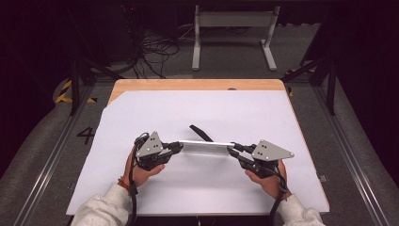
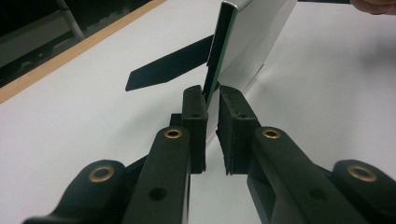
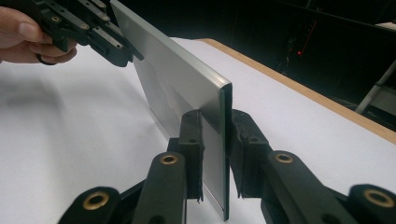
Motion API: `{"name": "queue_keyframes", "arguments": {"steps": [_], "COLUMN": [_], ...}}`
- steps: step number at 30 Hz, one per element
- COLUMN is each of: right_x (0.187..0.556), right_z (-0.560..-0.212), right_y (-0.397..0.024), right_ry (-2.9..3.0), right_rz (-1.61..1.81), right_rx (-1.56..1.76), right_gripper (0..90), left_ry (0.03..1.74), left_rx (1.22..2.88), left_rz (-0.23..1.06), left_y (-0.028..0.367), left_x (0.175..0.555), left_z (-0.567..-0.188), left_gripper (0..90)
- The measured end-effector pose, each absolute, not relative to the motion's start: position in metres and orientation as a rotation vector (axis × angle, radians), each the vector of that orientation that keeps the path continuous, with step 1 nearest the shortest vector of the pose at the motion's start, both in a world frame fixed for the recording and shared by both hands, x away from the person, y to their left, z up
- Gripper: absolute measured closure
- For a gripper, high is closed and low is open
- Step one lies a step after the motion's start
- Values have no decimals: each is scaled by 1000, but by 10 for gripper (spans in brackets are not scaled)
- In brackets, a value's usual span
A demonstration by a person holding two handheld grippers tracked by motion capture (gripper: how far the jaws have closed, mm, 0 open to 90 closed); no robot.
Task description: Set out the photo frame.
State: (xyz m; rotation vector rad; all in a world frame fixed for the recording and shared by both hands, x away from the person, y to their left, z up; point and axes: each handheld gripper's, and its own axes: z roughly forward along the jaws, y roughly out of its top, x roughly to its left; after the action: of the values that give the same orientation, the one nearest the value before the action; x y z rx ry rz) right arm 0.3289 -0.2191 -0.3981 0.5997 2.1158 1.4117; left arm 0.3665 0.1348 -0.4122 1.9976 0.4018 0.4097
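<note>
A thin silver plate (image 1: 204, 147) stands on its long edge just above the white sheet (image 1: 211, 108), held level between both grippers. My left gripper (image 1: 179, 146) is shut on its left end; in the left gripper view the pads (image 2: 195, 105) pinch the plate's dark edge (image 2: 252, 37). My right gripper (image 1: 233, 148) is shut on the other end, where the pads (image 3: 191, 135) clamp the plate (image 3: 182, 88) near its corner. The left gripper (image 3: 93, 32) and its hand appear at the far end in the right gripper view. A black strip (image 1: 201, 133) lies flat behind the plate.
The white sheet covers a wooden table whose bare edge (image 1: 197, 84) shows at the back. On the floor beyond stand a grey metal frame (image 1: 233, 28) and loose cables (image 1: 155, 47). Rails run along both sides of the table.
</note>
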Motion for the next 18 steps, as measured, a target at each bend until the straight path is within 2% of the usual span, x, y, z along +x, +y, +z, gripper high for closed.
{"name": "queue_keyframes", "arguments": {"steps": [18], "right_x": [332], "right_z": [-396], "right_y": [-221], "right_ry": [2115], "right_rz": [1460], "right_rx": [656], "right_gripper": [770], "left_ry": [407], "left_rx": [1992], "left_rz": [407], "left_y": [134], "left_x": [367], "left_z": [-409], "left_gripper": [818]}}
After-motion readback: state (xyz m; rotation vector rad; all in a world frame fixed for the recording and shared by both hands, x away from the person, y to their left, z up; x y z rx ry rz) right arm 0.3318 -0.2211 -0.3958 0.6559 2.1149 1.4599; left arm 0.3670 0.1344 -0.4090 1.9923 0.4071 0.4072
